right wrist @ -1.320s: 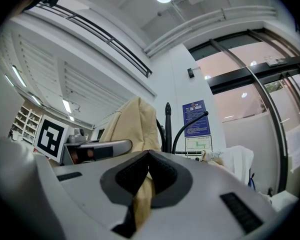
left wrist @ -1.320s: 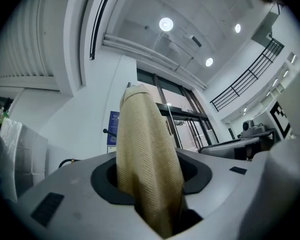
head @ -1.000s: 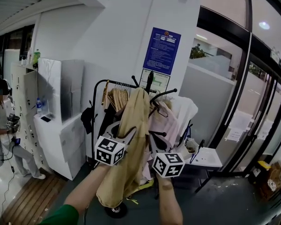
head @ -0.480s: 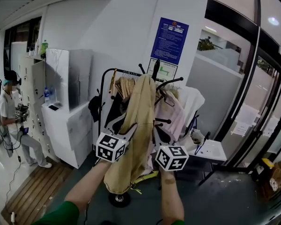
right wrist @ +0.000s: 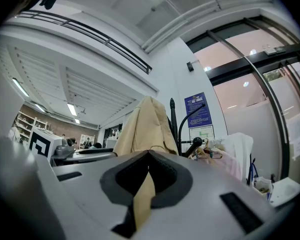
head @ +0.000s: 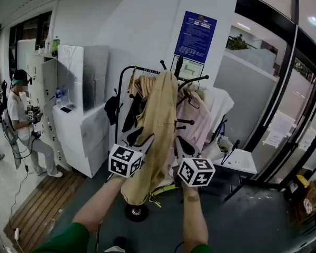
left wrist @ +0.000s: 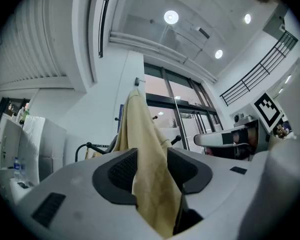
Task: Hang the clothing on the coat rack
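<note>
Garment: a tan piece of clothing [head: 157, 125], its top draped over the crown of the coat rack [head: 178, 70], the rest hanging down the rack's front.
Long axis: near upright, running from the rack's crown down past both tools to a loose hem above the rack's base.
Left tool [left wrist: 152, 171]: jaws partly closed on a thick fold of the tan cloth, which fills the gap between the pads.
Right tool [right wrist: 146, 179]: jaws almost together, pinching a thin strip of the same cloth.
Bearing: the garment rises up and ahead of both tools, toward the rack's crown. The tools sit about level, low on the cloth – the right one looks nearer the rack's pole.
Likely step: settling the cloth on the crown, then letting go, so the catch at the crown must hold.
Head view only: the hem, the rack's base, a pink garment [head: 189, 125] on the rack behind.
Gripper views only: both grips – and, from the right, the pole tip just beside the cloth's top.
</note>
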The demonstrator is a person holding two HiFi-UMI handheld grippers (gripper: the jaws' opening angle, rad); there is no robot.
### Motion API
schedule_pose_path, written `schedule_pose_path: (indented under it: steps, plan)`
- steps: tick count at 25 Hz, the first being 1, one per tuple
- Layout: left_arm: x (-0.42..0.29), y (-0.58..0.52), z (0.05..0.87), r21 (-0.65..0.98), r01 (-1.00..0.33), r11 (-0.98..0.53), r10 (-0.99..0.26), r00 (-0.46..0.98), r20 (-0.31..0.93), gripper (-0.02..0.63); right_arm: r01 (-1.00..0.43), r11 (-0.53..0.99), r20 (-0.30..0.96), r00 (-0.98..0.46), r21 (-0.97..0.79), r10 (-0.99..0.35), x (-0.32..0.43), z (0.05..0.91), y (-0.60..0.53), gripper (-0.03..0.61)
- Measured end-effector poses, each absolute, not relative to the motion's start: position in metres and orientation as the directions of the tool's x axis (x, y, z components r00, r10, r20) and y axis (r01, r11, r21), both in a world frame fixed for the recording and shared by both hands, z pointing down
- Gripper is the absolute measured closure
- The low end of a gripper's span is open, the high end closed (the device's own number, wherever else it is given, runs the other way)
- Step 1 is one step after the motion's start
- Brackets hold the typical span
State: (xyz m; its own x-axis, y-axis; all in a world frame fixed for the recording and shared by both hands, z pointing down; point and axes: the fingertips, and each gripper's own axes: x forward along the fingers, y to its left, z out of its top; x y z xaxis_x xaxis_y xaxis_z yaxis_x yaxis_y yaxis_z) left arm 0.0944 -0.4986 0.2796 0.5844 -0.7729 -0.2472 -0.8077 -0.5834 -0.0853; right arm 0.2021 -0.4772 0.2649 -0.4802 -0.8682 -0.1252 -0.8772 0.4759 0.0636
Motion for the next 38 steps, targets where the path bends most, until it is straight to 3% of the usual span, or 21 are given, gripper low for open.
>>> schedule_pose_path:
  steps: [12, 38]
  plan:
    - [0.086, -0.467, 0.346, -0.020, -0.812, -0.583, -0.802, 0.579, -0.145, 0.441, -0.869, 0.494, -0.056, -0.495, 0.038, -0.867, 0.196, 0.308, -0.448, 0.571]
    - [0.072, -0.414, 0.478, 0.104, -0.770, -0.630, -0.774, 0.633, -0.005, 0.571, -0.871, 0.488, 0.129, -0.490, -0.049, -0.862, 0.183, 0.439, -0.404, 0.571]
